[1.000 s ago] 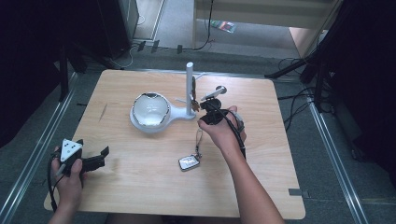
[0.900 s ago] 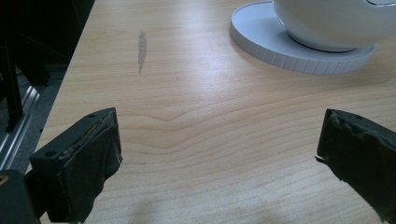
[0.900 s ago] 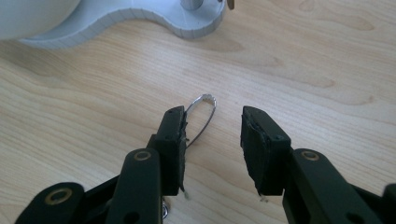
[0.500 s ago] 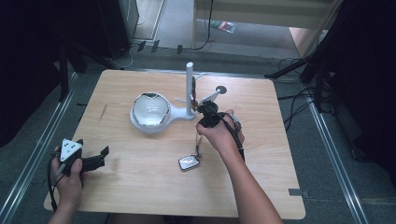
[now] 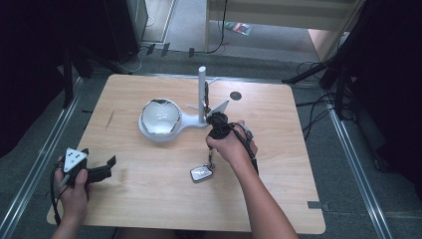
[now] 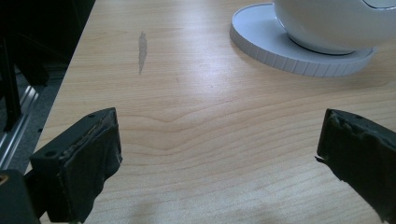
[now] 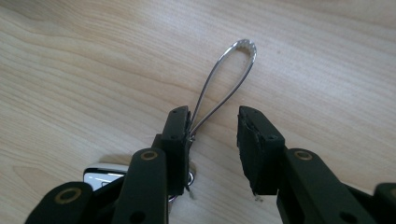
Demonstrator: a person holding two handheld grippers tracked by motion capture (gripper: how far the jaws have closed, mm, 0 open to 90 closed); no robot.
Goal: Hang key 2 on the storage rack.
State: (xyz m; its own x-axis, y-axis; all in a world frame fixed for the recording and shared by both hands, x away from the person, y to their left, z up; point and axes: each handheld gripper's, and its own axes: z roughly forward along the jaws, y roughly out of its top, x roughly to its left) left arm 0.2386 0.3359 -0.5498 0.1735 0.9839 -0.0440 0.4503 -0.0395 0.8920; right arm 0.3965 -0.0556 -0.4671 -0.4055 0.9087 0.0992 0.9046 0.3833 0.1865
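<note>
A silver key fob [image 5: 201, 173] lies on the wooden table [image 5: 278, 164], and its short chain runs up under the person's right hand [image 5: 231, 144]. In the right gripper view a thin metal wire loop [image 7: 229, 74] rises from between the jaws of my right gripper [image 7: 214, 116]. The loop lies against the left pad with a clear gap to the right pad. These jaws have just been closing. The fob [image 7: 100, 177] shows under the left jaw. My left gripper [image 5: 97, 158] rests open at the table's near left, and nothing lies between its jaws in its own view [image 6: 219, 126].
A white stand with a round dish [image 5: 159, 118] and an upright post [image 5: 202, 94] sits mid-table, just behind the right hand. A small dark round mark [image 5: 235, 95] lies behind it. The dish's base [image 6: 299, 51] lies ahead of the left gripper. Dark floor and cables surround the table.
The right hand and its gripper have shifted slightly left and lower beside the post. The key fob and the left hand have stayed in place.
</note>
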